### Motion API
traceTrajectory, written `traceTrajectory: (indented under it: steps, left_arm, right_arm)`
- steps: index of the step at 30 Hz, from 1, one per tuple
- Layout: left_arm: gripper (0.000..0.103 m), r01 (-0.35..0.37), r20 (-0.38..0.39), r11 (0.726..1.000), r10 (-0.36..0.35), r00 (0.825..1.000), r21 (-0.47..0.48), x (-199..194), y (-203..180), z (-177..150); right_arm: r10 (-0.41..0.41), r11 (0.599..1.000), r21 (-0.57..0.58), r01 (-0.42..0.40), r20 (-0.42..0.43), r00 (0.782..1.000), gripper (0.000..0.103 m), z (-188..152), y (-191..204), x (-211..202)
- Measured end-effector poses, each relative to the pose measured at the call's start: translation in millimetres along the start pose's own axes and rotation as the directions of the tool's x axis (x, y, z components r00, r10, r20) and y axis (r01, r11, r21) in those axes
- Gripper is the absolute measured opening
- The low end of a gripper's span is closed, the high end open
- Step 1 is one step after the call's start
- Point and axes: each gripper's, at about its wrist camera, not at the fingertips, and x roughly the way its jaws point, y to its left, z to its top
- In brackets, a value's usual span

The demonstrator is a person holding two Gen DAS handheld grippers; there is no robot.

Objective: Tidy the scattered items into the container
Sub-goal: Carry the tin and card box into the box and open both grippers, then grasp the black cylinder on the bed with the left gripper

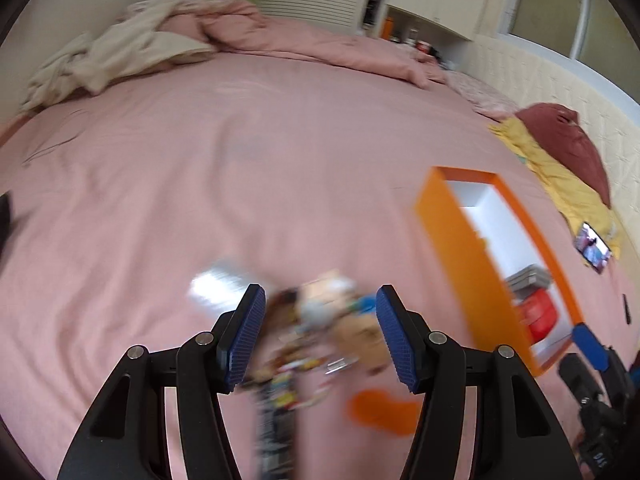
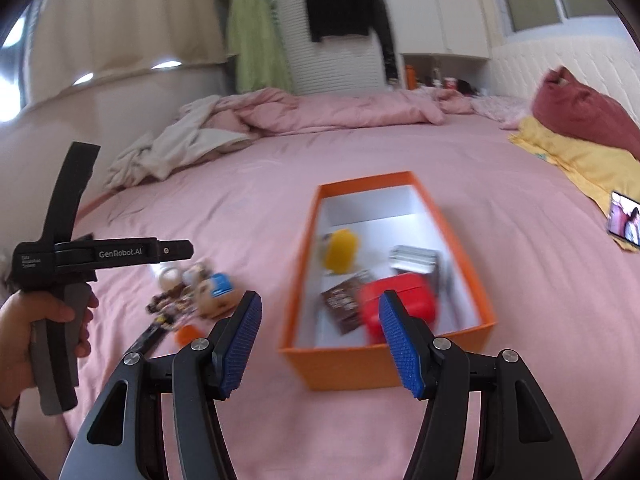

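Observation:
An orange box with a white inside (image 2: 384,366) (image 1: 460,252) lies on the pink bed. It holds a red case (image 2: 404,300), a yellow item (image 2: 340,254), a silver tin (image 2: 414,260) and a brown packet (image 2: 344,304). A blurred pile of small items (image 1: 328,328) (image 2: 196,292) lies left of the box, with an orange piece (image 1: 380,410) (image 2: 188,334) and a dark strip (image 2: 148,340). My left gripper (image 1: 320,332) is open and empty just above the pile. My right gripper (image 2: 320,340) is open and empty in front of the box's near wall.
A phone (image 2: 624,224) (image 1: 594,248) lies on a yellow cloth (image 2: 580,160) by a dark red pillow (image 2: 580,108) at the right. Crumpled pink and beige bedding (image 2: 240,124) lies at the far side. A silvery flat item (image 1: 218,284) lies beside the pile.

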Motion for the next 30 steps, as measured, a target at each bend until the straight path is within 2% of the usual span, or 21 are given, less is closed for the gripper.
traceTrajectory:
  steps: [2,4,7,9,10,13,16,21,22,23,24,26,30]
  left_arm:
    - [0.059,-0.032,0.017,0.999,0.032,0.999,-0.011,-12.1,26.6,-17.6]
    - [0.065,-0.045,-0.008,0.998,0.045,0.999,-0.034,-15.5,45.3,-33.5]
    - [0.066,-0.008,-0.095,0.993,-0.003,0.995,-0.114,-10.7,61.5,-54.0]
    - [0.066,0.072,-0.100,0.985,-0.088,0.991,-0.154,-11.6,58.6,-62.3]
    - [0.066,0.079,-0.094,0.988,-0.092,0.991,-0.136,-12.7,51.7,-66.2]
    - [0.066,0.041,-0.082,0.999,-0.042,0.996,-0.018,-11.2,25.5,-75.8]
    - [0.066,0.010,-0.055,0.997,-0.005,0.998,0.081,-4.5,6.6,-79.1]
    - [0.066,-0.005,-0.065,0.993,0.013,0.998,0.115,5.7,-1.1,-77.8]
    - [0.061,-0.016,-0.066,0.992,0.024,0.998,0.123,5.7,-1.3,-77.4]
    - [0.049,-0.027,-0.066,0.991,0.036,0.997,0.132,5.7,-1.4,-76.9]
    - [0.020,-0.031,-0.065,0.992,0.039,0.997,0.126,4.4,0.2,-75.9]
    - [0.020,-0.004,-0.073,0.996,0.011,0.997,0.092,2.0,5.2,-75.5]
    - [0.020,-0.023,-0.073,0.997,0.028,0.997,0.074,-4.7,7.3,-78.6]
  right_arm:
    - [0.058,0.996,-0.064,-0.060,-0.037,0.998,0.061,-11.3,24.2,3.6]
    - [0.086,0.987,-0.127,-0.094,-0.069,0.994,0.061,-22.5,43.6,7.4]
    - [0.113,0.972,-0.187,-0.140,-0.144,0.983,0.061,-42.1,66.1,23.2]
    - [0.097,0.972,-0.190,-0.140,-0.218,0.971,0.061,-57.1,69.9,40.9]
    - [0.082,0.975,-0.180,-0.132,-0.259,0.962,0.061,-66.9,68.5,51.0]
    - [0.096,0.978,-0.159,-0.136,-0.239,0.966,0.061,-69.5,63.2,52.6]
    - [0.100,0.979,-0.149,-0.139,-0.243,0.965,0.061,-69.3,59.9,53.1]
    - [0.095,0.980,-0.149,-0.134,-0.244,0.965,0.062,-69.7,61.8,52.7]
    - [0.095,0.980,-0.150,-0.134,-0.244,0.965,0.062,-69.5,62.7,52.3]
    - [0.094,0.980,-0.151,-0.134,-0.243,0.965,0.063,-69.3,63.5,52.0]
    - [0.094,0.980,-0.151,-0.133,-0.244,0.965,0.063,-68.6,64.0,51.5]
    - [0.093,0.979,-0.152,-0.133,-0.244,0.965,0.063,-67.1,65.1,53.0]
    - [0.088,0.979,-0.159,-0.130,-0.245,0.965,0.063,-67.5,65.0,51.8]
